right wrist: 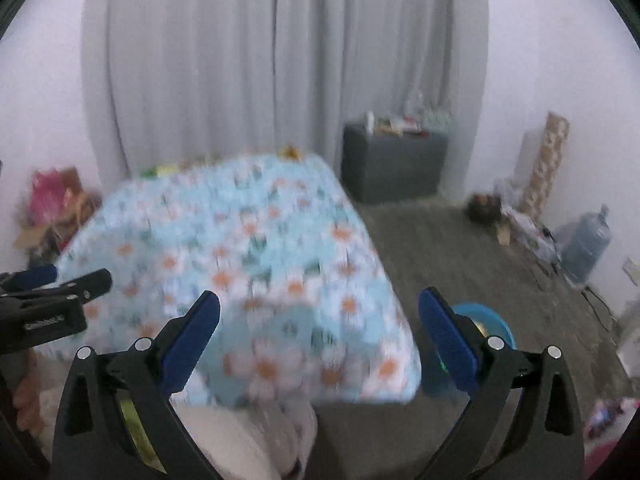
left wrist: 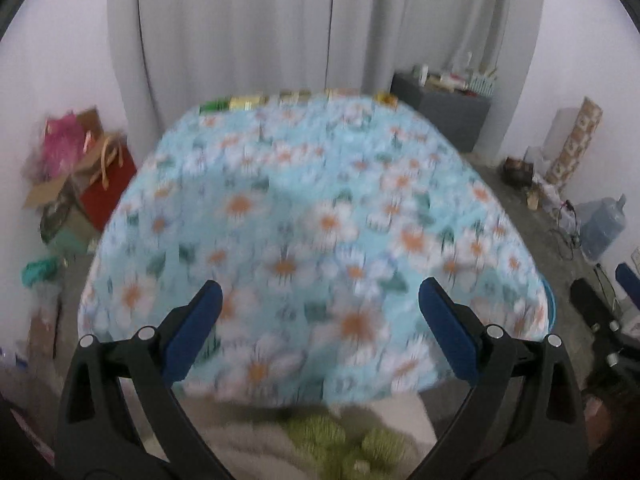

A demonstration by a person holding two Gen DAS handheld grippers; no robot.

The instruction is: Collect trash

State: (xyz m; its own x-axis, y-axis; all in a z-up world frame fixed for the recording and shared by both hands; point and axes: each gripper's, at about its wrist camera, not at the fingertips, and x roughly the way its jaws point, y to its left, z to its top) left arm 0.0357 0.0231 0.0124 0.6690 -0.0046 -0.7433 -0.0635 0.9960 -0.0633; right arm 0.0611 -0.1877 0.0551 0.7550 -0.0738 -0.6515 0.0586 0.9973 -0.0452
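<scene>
A table covered by a light-blue daisy-print cloth (left wrist: 312, 216) fills the left wrist view, blurred by motion. Small green, yellow and orange items (left wrist: 248, 102) line its far edge. My left gripper (left wrist: 320, 292) hangs open over the cloth's near part with nothing between its blue pads. In the right wrist view my right gripper (right wrist: 320, 300) is open over the table's near right corner (right wrist: 384, 376), also holding nothing. A blue basin (right wrist: 494, 322) sits on the floor by that corner, partly hidden behind the right finger. The left gripper (right wrist: 60, 284) shows at the left edge of the right wrist view.
Grey curtains (left wrist: 320, 20) hang behind the table. A dark grey cabinet (right wrist: 394, 168) with clutter stands at the back right. Bags and boxes (left wrist: 84, 176) pile at the left wall. A water jug (right wrist: 588, 240), cables and a patterned roll (right wrist: 548, 164) line the right wall. Grey floor (right wrist: 460, 248) lies right of the table.
</scene>
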